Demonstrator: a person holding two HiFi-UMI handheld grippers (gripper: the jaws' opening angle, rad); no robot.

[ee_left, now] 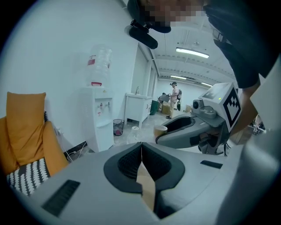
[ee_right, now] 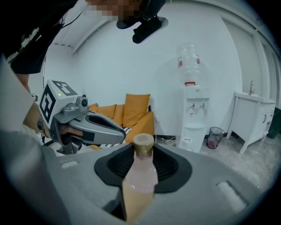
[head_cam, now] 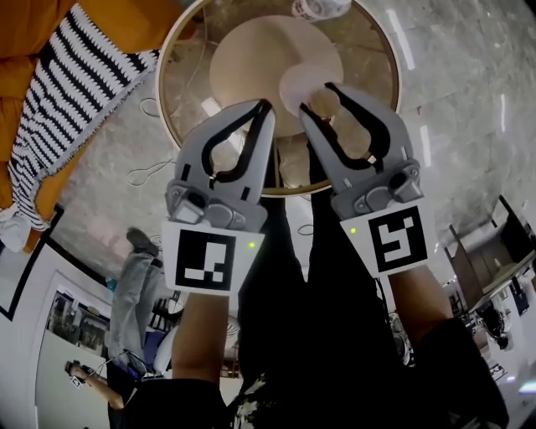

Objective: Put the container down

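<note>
My right gripper (head_cam: 321, 102) is shut on the container (ee_right: 139, 178), a pale pink bottle with a tan cap that sticks out past the jaws. In the head view the container's cap (head_cam: 325, 102) shows between the right fingertips, above the round glass-rimmed table (head_cam: 373, 50). My left gripper (head_cam: 266, 107) hangs beside it on the left, its jaws closed together with nothing between them. In the left gripper view the shut left gripper (ee_left: 141, 146) points toward the right gripper (ee_left: 175, 127). The right gripper view shows the left gripper (ee_right: 109, 132) off to the left.
A clear bottle (head_cam: 322, 7) stands at the table's far edge. Orange cushions (head_cam: 33, 33) with a striped cloth (head_cam: 75, 92) lie at the left. A water dispenser (ee_left: 99, 123), a waste bin (ee_left: 117, 127) and a white cabinet (ee_left: 137, 107) line the wall. A person (ee_left: 175, 96) stands far off.
</note>
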